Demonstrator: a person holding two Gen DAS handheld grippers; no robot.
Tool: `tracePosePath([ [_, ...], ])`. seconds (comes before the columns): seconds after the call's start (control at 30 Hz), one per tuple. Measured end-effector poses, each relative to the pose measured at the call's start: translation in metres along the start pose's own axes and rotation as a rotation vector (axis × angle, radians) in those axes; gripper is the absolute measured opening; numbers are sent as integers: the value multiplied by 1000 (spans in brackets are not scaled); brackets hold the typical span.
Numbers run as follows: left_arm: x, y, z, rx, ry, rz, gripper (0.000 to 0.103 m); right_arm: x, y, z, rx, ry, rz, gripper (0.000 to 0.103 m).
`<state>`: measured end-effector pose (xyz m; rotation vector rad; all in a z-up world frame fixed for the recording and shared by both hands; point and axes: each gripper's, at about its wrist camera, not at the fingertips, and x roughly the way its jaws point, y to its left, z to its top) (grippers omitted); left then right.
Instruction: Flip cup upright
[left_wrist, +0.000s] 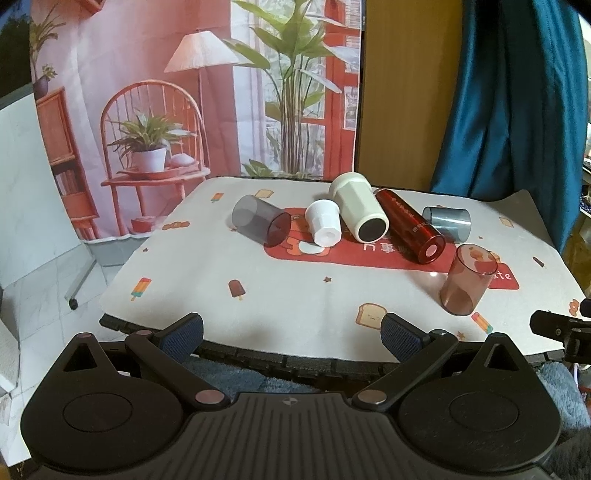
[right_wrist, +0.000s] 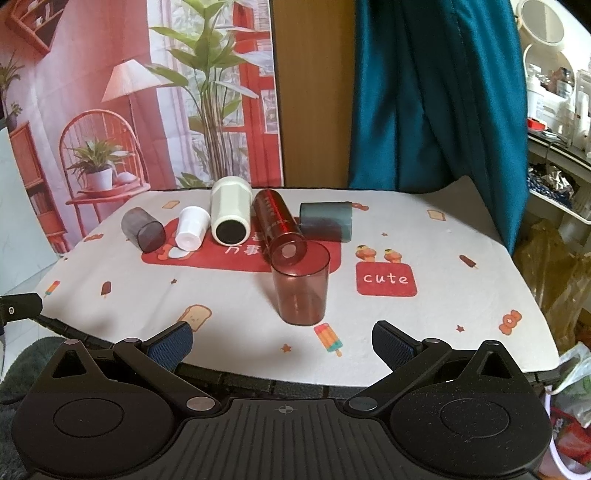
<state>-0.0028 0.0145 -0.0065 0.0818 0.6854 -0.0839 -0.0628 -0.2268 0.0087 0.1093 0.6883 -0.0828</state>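
1. Cup (right_wrist: 301, 284) (translucent brown, upright) stands just ahead of the right hand-held gripper (right_wrist: 282, 341), whose fingers are spread wide, empty.
2. Left hand-held gripper (left_wrist: 291, 328) likewise gapes empty at the bench (left_wrist: 280, 295) near edge.
3. Bare cloth lies between both and five tipped cups (right_wrist: 236, 221) beyond.

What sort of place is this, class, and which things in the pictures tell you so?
Probably a room in a home, set up for recording. A small table wears a cartoon-print cloth, a printed backdrop of a chair and plants hangs behind it, and cluttered household shelves stand to the right, beside a teal curtain.
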Motion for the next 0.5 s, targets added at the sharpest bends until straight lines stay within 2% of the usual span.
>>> tracePosePath([
  [0.5, 0, 1, 0, 4, -5, -1, 103, 0, 1, 0, 0, 0, 0, 103],
])
